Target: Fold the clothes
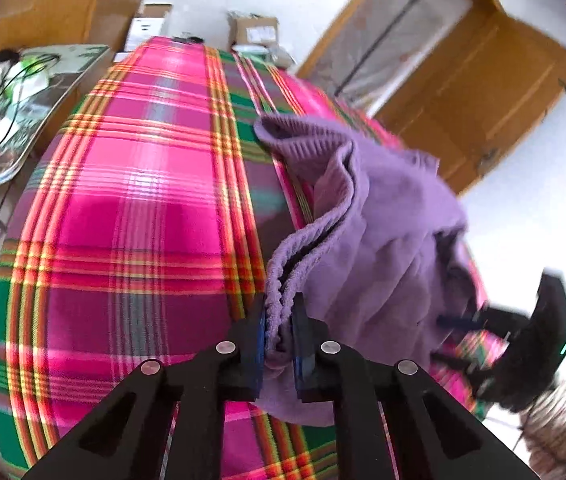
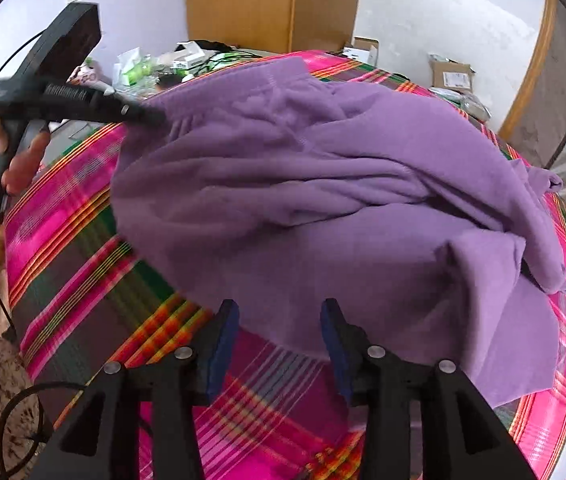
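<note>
A purple fleece garment (image 1: 383,232) lies bunched on a pink plaid cloth (image 1: 135,200) that covers the table. My left gripper (image 1: 279,332) is shut on the garment's ribbed hem, which bulges between the fingers. In the right wrist view the left gripper (image 2: 151,114) grips the garment (image 2: 323,200) at its far left edge. My right gripper (image 2: 279,328) is open and empty, just above the garment's near edge. It also shows blurred in the left wrist view (image 1: 523,344) at the right.
A small side table (image 1: 15,112) with bags and cables stands at the left. Cardboard boxes (image 1: 255,30) sit on the floor behind the table. A wooden door (image 1: 475,92) is at the right and a wooden wardrobe (image 2: 271,0) at the back.
</note>
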`<state>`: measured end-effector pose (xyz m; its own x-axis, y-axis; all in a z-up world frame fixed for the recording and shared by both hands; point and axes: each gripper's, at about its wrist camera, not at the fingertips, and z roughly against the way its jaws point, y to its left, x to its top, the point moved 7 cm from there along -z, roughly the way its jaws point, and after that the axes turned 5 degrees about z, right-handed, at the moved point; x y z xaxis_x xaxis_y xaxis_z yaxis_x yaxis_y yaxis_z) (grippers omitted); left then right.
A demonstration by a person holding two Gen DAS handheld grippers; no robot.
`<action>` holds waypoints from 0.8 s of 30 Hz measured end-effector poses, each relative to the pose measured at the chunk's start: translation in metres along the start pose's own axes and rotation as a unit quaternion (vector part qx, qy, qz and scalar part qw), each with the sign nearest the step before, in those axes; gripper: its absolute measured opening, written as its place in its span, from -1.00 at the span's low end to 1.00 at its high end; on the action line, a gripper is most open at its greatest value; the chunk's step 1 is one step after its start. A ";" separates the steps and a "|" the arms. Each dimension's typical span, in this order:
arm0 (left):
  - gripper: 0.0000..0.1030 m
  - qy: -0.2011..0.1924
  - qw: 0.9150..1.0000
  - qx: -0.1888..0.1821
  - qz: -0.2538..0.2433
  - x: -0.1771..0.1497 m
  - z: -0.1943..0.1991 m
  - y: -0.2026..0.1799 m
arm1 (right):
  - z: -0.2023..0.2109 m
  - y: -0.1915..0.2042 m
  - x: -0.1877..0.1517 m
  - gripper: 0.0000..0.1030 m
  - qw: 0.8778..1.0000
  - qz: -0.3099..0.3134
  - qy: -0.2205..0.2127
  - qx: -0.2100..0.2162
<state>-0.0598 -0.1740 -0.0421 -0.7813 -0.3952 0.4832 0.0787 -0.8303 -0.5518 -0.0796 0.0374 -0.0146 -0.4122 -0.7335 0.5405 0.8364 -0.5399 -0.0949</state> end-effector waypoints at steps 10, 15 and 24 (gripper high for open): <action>-0.80 -0.034 0.998 -0.008 0.056 -0.007 0.020 0.008 | -0.006 -0.003 -0.008 0.00 0.999 0.013 -0.013 -0.037; -0.80 -0.045 0.995 -0.014 0.086 -0.013 0.030 0.017 | -0.011 -0.006 -0.007 -0.47 0.999 -0.008 -0.025 -0.022; -0.81 -0.056 0.991 -0.026 0.117 -0.033 0.048 0.021 | 0.021 -0.009 -0.007 -0.93 0.998 -0.028 -0.042 -0.027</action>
<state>-0.0025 -0.1971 -0.0367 -0.6722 -0.6175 0.4085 0.2152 -0.6909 -0.6902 -0.0767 0.0559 0.0002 -0.4238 -0.6654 0.6146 0.7912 -0.6023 -0.1064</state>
